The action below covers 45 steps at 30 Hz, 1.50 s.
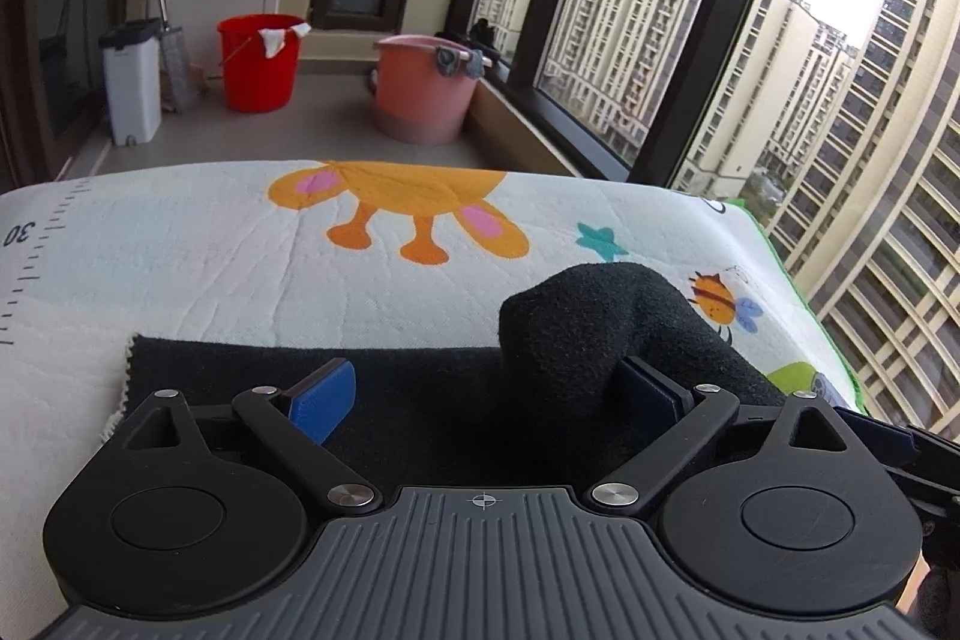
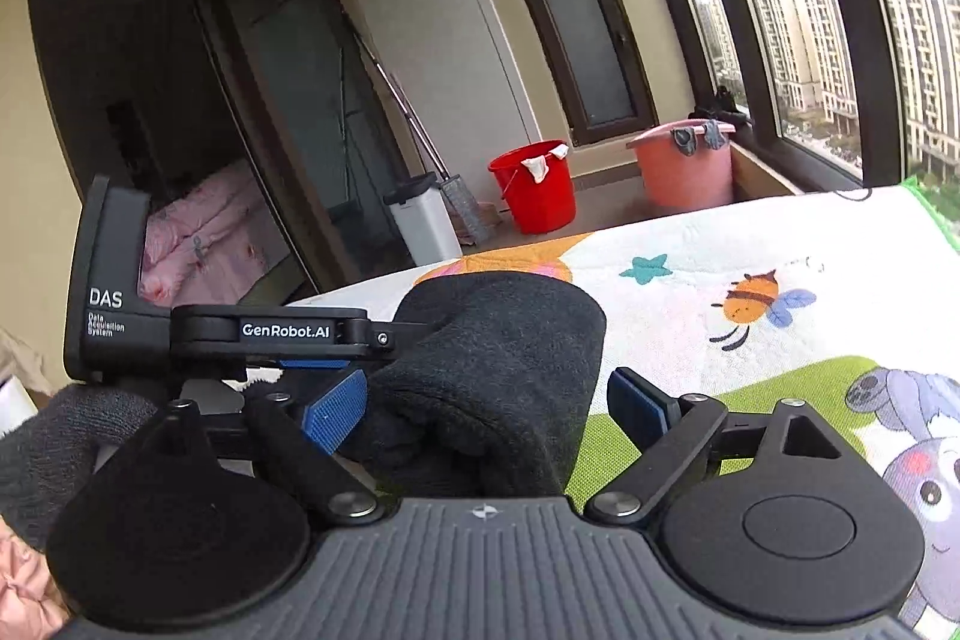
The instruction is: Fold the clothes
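Observation:
A black fleece garment point(image 1: 420, 376) lies on a cartoon-printed mat point(image 1: 240, 250), and a fold of it stands up as a hump point(image 1: 576, 322). My left gripper point(image 1: 486, 400) is open over the flat cloth. Its left blue pad point(image 1: 324, 400) is free, and the hump leans against the right one. In the right wrist view the same black hump point(image 2: 498, 358) bulges between the wide jaws of my right gripper point(image 2: 486, 409), which is open. A gap shows beside its right pad point(image 2: 639, 406). The left gripper's housing point(image 2: 120, 304) sits just left of the hump, held by a grey-gloved hand point(image 2: 54, 442).
Beyond the mat's far edge stand a red bucket point(image 1: 259, 61), a pink bucket point(image 1: 423, 88) and a white bin point(image 1: 132, 82). Tall windows point(image 1: 660, 10) run along the right. The mat's green border point(image 2: 942, 226) marks its right edge. A pink quilt point(image 2: 198, 244) lies behind a glass door.

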Tool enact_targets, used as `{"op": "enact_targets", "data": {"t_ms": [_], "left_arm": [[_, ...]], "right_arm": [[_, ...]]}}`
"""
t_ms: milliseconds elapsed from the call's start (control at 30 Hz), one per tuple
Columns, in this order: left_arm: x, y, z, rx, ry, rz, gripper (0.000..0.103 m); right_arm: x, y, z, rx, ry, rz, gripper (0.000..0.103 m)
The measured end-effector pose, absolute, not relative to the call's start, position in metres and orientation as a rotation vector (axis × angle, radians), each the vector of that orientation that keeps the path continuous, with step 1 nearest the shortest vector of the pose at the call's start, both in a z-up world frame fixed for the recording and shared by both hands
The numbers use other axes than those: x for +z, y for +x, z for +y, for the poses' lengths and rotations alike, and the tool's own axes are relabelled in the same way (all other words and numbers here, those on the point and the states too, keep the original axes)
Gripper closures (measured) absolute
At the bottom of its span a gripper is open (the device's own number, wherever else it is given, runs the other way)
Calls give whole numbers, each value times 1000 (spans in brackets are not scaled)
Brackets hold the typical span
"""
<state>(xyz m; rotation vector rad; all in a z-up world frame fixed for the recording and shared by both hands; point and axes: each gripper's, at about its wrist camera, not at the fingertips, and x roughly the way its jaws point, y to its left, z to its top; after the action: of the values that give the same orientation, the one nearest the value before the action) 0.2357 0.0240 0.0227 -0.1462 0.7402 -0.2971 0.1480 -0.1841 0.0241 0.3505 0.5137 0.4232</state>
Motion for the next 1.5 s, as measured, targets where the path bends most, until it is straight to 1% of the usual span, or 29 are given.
{"op": "enact_targets", "data": {"t_ms": [133,200,333,500,667,700,733,800,867,900,933,967,1000,1100,1133,1200,1233,1267,1367,1500], "left_arm": [[20,234,32,-300,-180,749,4],[20,232,35,-306,-191,746,4],[26,223,46,-315,-232,733,6],[49,200,87,-157,-196,629,6],[29,205,121,-21,-211,714,5],[23,206,122,3,-203,725,5],[18,207,122,14,-195,728,5],[9,209,118,16,-171,727,6],[2,213,112,4,-149,731,6],[-1,214,109,1,-144,729,6],[-2,215,106,7,-141,724,7],[-4,217,104,10,-144,721,17],[-5,218,102,6,-155,718,23],[-5,219,95,-1,-131,711,27],[-4,218,94,-8,-132,711,30],[-3,216,94,-24,-136,710,38],[-2,215,95,-34,-144,711,46],[-1,212,95,-45,-148,716,50],[2,204,96,-77,-143,732,58],[5,187,99,-114,-181,764,58]], "right_arm": [[-2,163,-225,428,711,596,15],[-14,169,-230,439,814,624,15],[-29,183,-209,486,896,678,15],[-27,186,-195,476,801,658,16],[-37,183,-198,483,811,628,16],[-38,182,-198,483,804,618,15],[-39,182,-197,479,796,609,12],[-39,182,-195,477,767,582,10],[-37,180,-193,464,719,562,5],[-36,178,-193,461,691,551,4],[-35,177,-192,458,664,540,3],[-35,177,-193,458,658,535,3],[-35,177,-195,463,663,535,3],[-36,179,-196,472,667,533,2],[-36,179,-196,475,667,533,1],[-36,179,-196,480,663,531,1],[-37,179,-196,483,662,530,1],[-37,177,-197,486,663,529,1],[-38,177,-198,489,667,527,1],[-39,175,-198,494,672,526,1]]}}
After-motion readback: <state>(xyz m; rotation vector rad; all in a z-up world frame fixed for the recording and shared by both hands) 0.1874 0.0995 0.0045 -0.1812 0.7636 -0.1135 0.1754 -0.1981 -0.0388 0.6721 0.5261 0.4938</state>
